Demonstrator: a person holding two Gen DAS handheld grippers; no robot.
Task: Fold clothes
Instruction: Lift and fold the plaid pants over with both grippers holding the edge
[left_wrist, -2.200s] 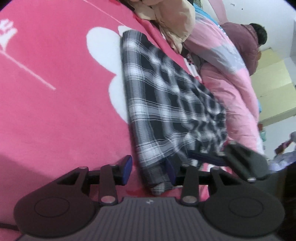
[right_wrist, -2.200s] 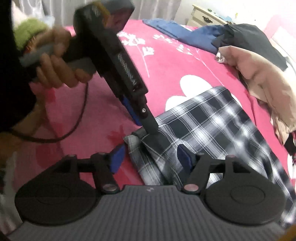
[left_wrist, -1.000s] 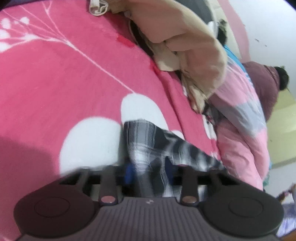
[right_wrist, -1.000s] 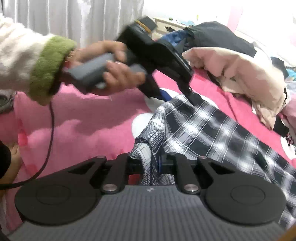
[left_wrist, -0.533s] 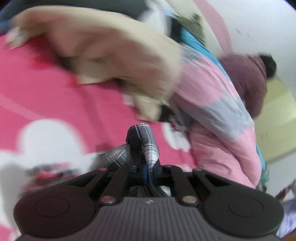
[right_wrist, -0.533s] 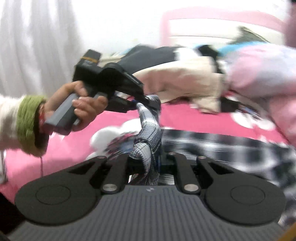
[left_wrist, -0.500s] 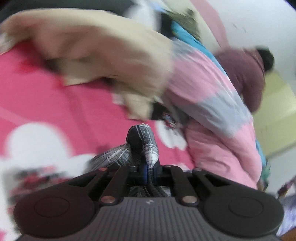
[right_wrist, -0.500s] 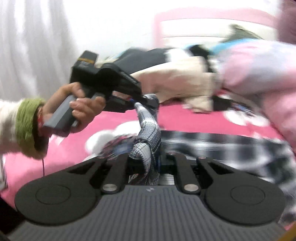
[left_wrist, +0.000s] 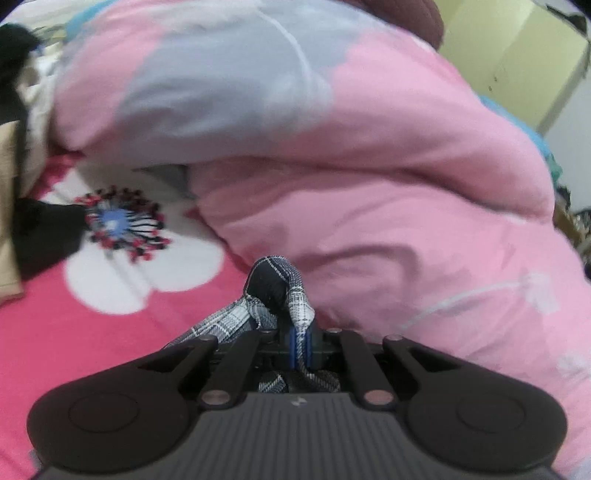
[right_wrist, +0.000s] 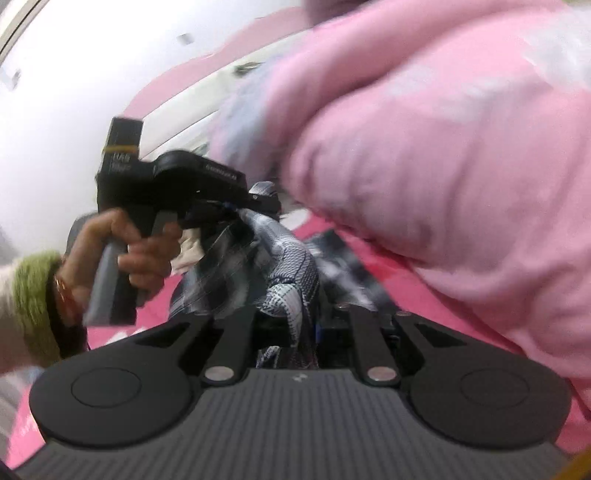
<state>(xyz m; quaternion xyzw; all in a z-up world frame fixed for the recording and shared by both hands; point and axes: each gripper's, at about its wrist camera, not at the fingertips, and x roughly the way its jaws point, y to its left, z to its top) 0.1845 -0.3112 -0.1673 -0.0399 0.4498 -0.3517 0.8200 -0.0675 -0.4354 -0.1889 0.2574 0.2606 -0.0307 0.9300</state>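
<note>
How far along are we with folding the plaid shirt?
Done: both grippers have a grip on the plaid shirt; left gripper and right gripper are each shut on bunched fabric. In hand: the cloth is lifted off the pink bedspread, near the pink duvet. Left: laying it down and finishing the fold; no folded shirt visible.

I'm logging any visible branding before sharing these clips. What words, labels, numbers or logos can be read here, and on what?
Nothing can be read for certain.
Left gripper, side of body: pale lettering, too blurred to read.
Left gripper, rear block by the yellow band: pale characters, too blurred to read.
Each gripper's ribbed base, right gripper included: a small pale emblem, no letters.
Plaid shirt, pink quilt: no text.
</note>
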